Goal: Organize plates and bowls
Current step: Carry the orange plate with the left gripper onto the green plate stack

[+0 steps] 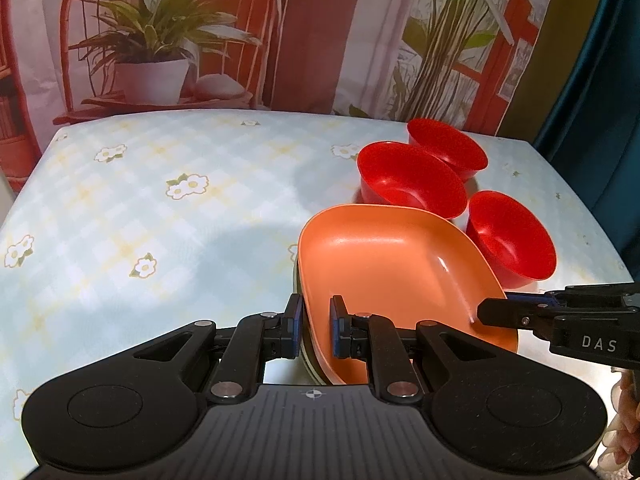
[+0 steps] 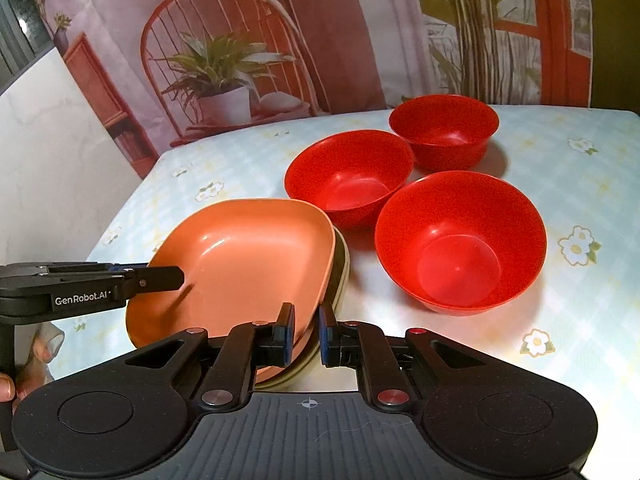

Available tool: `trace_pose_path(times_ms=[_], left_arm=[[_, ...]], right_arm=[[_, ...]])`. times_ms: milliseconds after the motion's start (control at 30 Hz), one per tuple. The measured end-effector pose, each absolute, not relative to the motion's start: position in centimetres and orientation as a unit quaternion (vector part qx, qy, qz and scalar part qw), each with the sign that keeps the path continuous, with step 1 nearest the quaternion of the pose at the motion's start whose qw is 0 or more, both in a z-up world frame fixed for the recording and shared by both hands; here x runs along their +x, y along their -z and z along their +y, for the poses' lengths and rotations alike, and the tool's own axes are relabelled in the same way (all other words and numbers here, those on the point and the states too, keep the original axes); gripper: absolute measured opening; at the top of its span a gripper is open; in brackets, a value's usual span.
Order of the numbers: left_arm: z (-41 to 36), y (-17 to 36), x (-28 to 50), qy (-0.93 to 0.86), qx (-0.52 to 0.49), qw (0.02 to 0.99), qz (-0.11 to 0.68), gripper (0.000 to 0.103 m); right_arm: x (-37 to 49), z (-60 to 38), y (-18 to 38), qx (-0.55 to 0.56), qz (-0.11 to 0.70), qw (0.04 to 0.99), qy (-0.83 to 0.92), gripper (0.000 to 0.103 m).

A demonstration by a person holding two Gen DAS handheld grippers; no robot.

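Note:
An orange squarish plate (image 1: 384, 264) lies on top of a stack of darker and cream plates (image 2: 343, 276) near the table's front edge; it also shows in the right wrist view (image 2: 248, 264). My left gripper (image 1: 316, 322) is shut on the stack's left rim. My right gripper (image 2: 307, 330) is shut on the stack's right rim, and it shows from the side in the left wrist view (image 1: 496, 312). Three red bowls stand upright behind the plates: a near one (image 2: 460, 240), a middle one (image 2: 348, 176) and a far one (image 2: 444, 128).
The table has a light blue checked cloth with flowers (image 1: 160, 208). A printed backdrop of a chair and plants (image 1: 168, 40) hangs behind it. A white wall (image 2: 48, 152) stands on the left, a dark curtain (image 1: 600, 80) on the right.

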State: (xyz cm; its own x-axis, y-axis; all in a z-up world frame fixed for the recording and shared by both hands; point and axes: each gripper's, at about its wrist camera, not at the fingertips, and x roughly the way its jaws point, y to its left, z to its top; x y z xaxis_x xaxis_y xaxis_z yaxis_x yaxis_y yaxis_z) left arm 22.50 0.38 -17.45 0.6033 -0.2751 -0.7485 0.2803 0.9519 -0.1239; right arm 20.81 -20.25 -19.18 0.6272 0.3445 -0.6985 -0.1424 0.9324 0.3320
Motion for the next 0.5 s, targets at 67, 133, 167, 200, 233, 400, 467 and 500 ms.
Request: trace_pose_path(times_ms=[67, 133, 167, 200, 233, 400, 467, 500], left_arm=[[0.40, 17.59, 22.52, 0.154, 0.004, 0.896, 0.416, 0.015], [0.30, 17.65, 22.62, 0.150, 0.009, 0.898, 0.414, 0.015], [0.29, 17.68, 22.67, 0.149, 0.010, 0.898, 0.415, 0.015], [0.32, 17.69, 22.66, 0.148, 0.010, 0.898, 0.414, 0.015], [0.34, 17.73, 22.68, 0.148, 0.012, 0.898, 0.415, 0.015], [0.41, 17.90, 22.67, 0.149, 0.014, 0.898, 0.414, 0.015], [0.33, 17.89, 22.72, 0.148, 0.016, 0.898, 0.413, 0.015], [0.29, 17.90, 22.74, 0.148, 0.018, 0.899, 0.413, 0.015]], right_arm=[[20.85, -20.15, 19.26, 0.119, 0.407, 0.895, -0.135, 0.011], [20.89, -19.99, 19.30, 0.112, 0.404, 0.898, -0.135, 0.011], [20.90, -19.87, 19.31, 0.108, 0.403, 0.899, -0.136, 0.011], [20.90, -19.76, 19.31, 0.105, 0.402, 0.899, -0.136, 0.011], [20.92, -19.63, 19.28, 0.102, 0.402, 0.900, -0.136, 0.011], [20.84, -19.57, 19.35, 0.093, 0.397, 0.903, -0.138, 0.011], [20.82, -19.55, 19.36, 0.092, 0.395, 0.904, -0.138, 0.012], [20.75, -19.53, 19.36, 0.090, 0.393, 0.905, -0.138, 0.012]])
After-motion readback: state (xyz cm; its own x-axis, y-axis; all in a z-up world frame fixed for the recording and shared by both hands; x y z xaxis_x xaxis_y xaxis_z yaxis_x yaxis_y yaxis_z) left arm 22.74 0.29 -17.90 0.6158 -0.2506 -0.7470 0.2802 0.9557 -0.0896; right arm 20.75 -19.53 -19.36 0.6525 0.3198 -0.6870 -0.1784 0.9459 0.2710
